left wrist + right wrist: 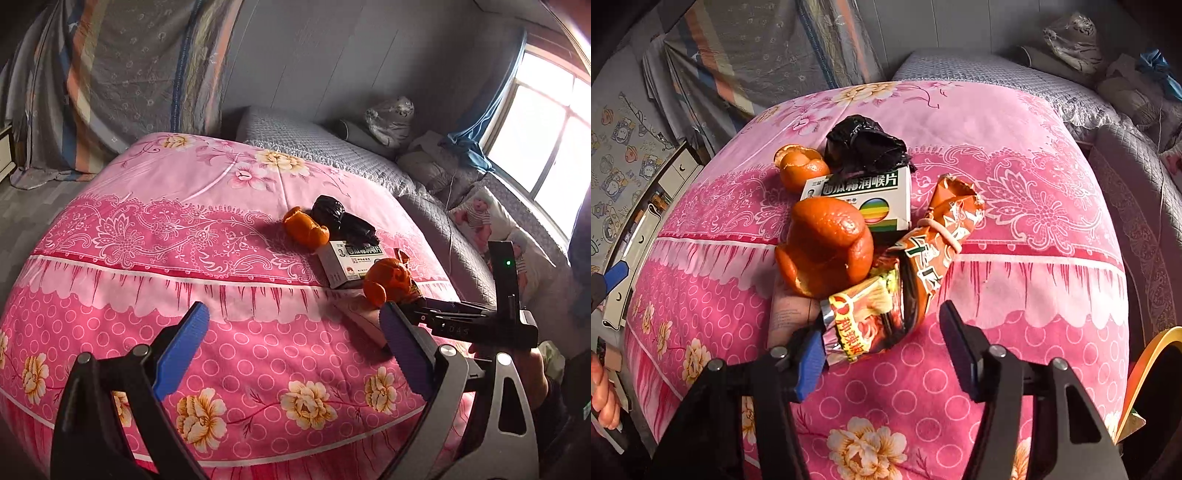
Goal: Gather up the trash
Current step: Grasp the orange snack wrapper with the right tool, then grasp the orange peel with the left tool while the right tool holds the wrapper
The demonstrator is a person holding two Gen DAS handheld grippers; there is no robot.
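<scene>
1. Several scraps are lying heaped on the pink quilt (1015, 280): crinkly snack wrapper (860, 325), orange peel (827, 243), lozenge box (871, 199), black bag (864, 144).
2. The wrapper is looking light and slippery; its crumpled near edge is offering the best pinch.
3. The right gripper (882, 350) is straddling that wrapper, fingers parted, not pressing.
4. The left gripper (295, 350) is hovering spread wide, empty.

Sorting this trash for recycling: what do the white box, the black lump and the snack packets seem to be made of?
White box: looks like thin printed cardboard, matte, with sharp folded edges.
Black lump: probably thin plastic film, a crumpled bag, glossy and creased.
Snack packets: likely foil-lined plastic, shiny print with a silvery torn edge.
Orange peels: fruit rind, dimpled, so compost rather than recycling.
</scene>
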